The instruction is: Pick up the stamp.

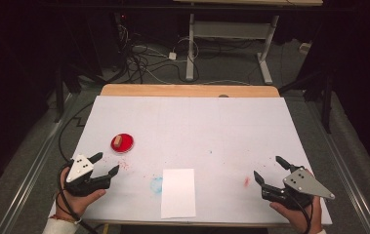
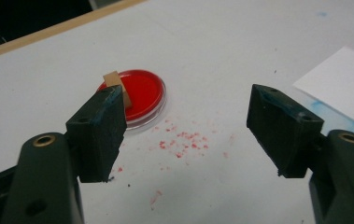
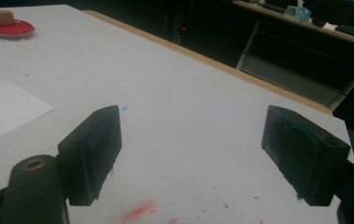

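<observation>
A round red dish (image 1: 123,143) sits on the white table cover at the left, with a small tan block (image 1: 118,141) standing in it. In the left gripper view the dish (image 2: 144,93) and the block (image 2: 114,80) lie just beyond my left jaw. My left gripper (image 1: 105,164) is open, a short way in front of the dish, holding nothing. A white sheet of paper (image 1: 178,192) lies near the front edge at the middle. My right gripper (image 1: 269,169) is open and empty at the front right. The right gripper view catches the dish (image 3: 7,28) far off.
Red specks (image 2: 184,142) are scattered on the white cover (image 1: 212,126) near the dish. A blue smudge (image 1: 156,185) lies left of the paper and a red smear (image 1: 246,181) near the right gripper. Cables and another table's legs (image 1: 190,48) stand beyond the far edge.
</observation>
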A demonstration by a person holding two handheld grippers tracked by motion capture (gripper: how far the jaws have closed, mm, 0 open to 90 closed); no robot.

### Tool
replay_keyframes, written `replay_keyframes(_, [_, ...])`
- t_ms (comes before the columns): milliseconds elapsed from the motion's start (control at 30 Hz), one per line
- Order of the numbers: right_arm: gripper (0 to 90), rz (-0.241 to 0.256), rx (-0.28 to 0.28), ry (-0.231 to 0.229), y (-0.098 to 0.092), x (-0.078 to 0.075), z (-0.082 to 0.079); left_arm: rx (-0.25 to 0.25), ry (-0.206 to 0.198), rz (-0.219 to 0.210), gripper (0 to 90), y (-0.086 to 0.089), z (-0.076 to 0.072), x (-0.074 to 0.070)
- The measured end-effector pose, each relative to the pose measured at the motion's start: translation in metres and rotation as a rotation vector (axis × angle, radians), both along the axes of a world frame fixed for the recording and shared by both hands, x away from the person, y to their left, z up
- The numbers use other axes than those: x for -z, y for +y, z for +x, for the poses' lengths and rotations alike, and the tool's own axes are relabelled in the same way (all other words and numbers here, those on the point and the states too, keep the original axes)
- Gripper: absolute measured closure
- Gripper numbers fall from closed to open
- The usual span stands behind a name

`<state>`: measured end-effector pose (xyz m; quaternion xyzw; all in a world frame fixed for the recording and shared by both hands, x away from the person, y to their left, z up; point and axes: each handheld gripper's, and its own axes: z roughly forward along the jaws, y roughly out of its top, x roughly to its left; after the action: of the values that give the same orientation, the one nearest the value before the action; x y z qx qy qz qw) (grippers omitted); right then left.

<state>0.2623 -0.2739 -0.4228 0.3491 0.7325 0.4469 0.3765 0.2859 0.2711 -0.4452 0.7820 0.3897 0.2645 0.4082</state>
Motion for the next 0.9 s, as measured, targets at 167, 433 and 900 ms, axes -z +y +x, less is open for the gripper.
replay_keyframes(167, [21.1,0.008,0.011,0.012,-0.004,0.000,0.002,0.008,0.023,0.020,27.8,-0.002,0.001,0.001])
replay_keyframes(433, [21.5,-0.008,0.000,0.021,0.001,0.002,0.004,-0.001,0.035,0.022,27.8,0.003,0.001,-0.003])
replay_keyframes(900, [22.7,-0.033,-0.003,0.081,0.005,0.010,0.009,-0.025,0.164,0.093,30.3,-0.001,0.040,-0.041])
